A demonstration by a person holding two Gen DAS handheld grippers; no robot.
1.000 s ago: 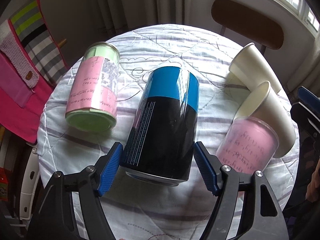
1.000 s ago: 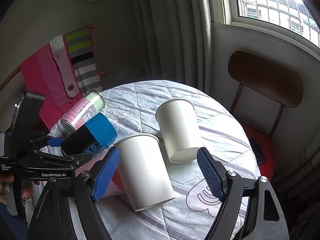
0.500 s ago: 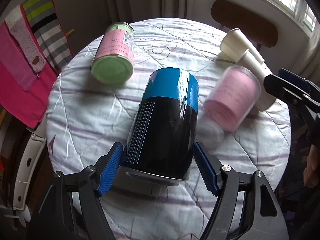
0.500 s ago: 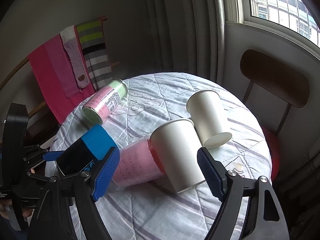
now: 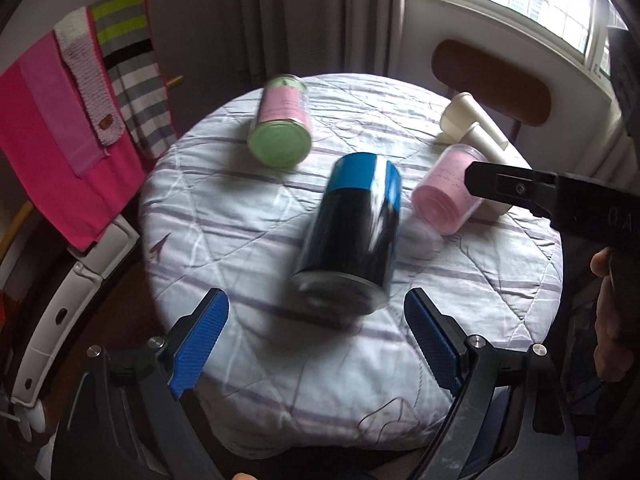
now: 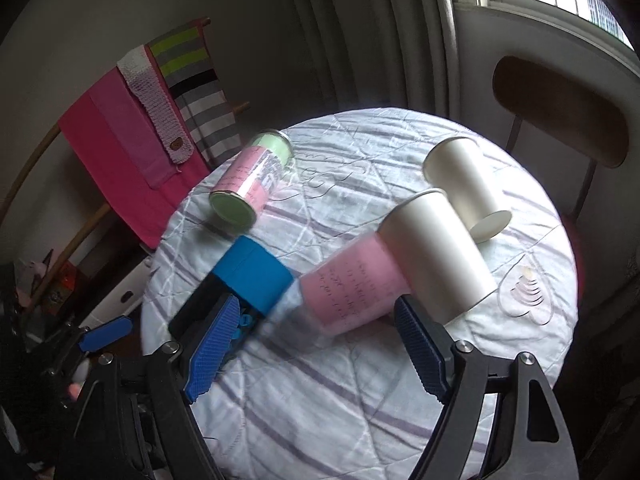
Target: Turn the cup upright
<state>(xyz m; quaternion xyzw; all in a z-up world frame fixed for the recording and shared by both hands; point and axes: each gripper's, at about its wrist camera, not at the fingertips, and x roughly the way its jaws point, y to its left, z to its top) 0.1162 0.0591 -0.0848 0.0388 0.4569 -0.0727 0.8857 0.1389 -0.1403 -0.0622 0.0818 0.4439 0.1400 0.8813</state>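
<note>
A black cup with a blue band (image 5: 352, 236) lies on its side on the round quilted table (image 5: 224, 216), blurred, its base toward my left gripper (image 5: 316, 336). The left gripper is open and empty, pulled back from the cup. The cup also shows in the right wrist view (image 6: 244, 280). My right gripper (image 6: 316, 344) is open and empty above the table's near edge. A pink cup (image 6: 352, 288) and two white paper cups (image 6: 436, 248) (image 6: 464, 188) lie on their sides in front of it.
A green and pink can (image 5: 282, 128) lies on its side at the table's far left. A wooden chair (image 5: 492, 80) stands behind the table. Pink and striped cloths (image 5: 60, 120) hang on a rack at the left. A window is at the upper right.
My left gripper has opened, let go of the black cup and drawn back. The cup now lies loose on the table. The right gripper has also pulled back and up.
</note>
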